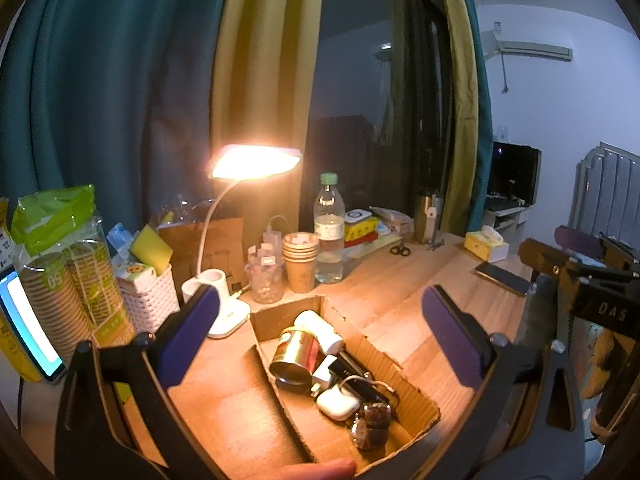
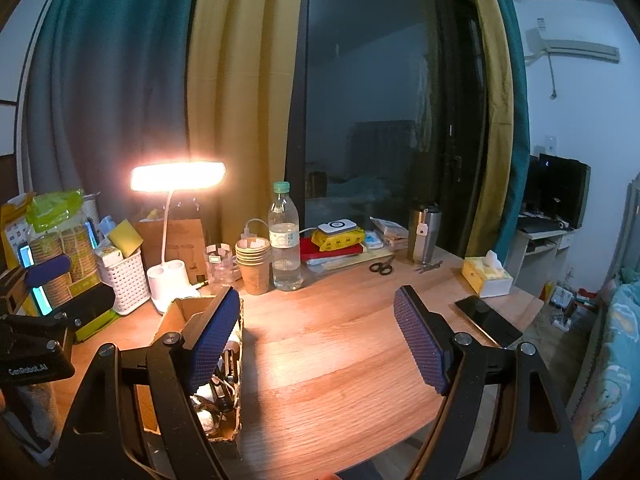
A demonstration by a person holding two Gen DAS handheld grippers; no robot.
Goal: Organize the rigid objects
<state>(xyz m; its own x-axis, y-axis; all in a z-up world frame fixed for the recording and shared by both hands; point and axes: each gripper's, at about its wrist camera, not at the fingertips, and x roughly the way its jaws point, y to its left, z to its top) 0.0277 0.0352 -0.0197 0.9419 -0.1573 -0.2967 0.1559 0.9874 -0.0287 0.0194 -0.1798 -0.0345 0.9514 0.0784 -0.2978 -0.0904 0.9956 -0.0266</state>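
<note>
A cardboard box point(image 1: 288, 309) sits on the wooden desk point(image 1: 404, 304), right below my left gripper point(image 1: 324, 334). That gripper is open, with nothing between its purple pads. Inside the box lie a gold tin can point(image 1: 294, 356), a white bottle point(image 1: 320, 327), a white charger point(image 1: 325, 374), a white earbud case point(image 1: 338, 402) and a wristwatch point(image 1: 370, 424). My right gripper point(image 2: 318, 340) is open over bare desk point(image 2: 332, 344), to the right of the same box point(image 2: 180, 312). Its left finger hides much of the box's contents. A fingertip point(image 1: 320, 470) shows at the bottom edge.
Along the back stand a lit desk lamp point(image 2: 178, 176), a water bottle point(image 2: 285, 240), stacked paper cups point(image 2: 253, 264), a white basket point(image 2: 126, 280), scissors point(image 2: 381, 267) and a steel tumbler point(image 2: 425, 236). A phone point(image 2: 486, 320) and a tissue box point(image 2: 486, 276) lie near the right edge.
</note>
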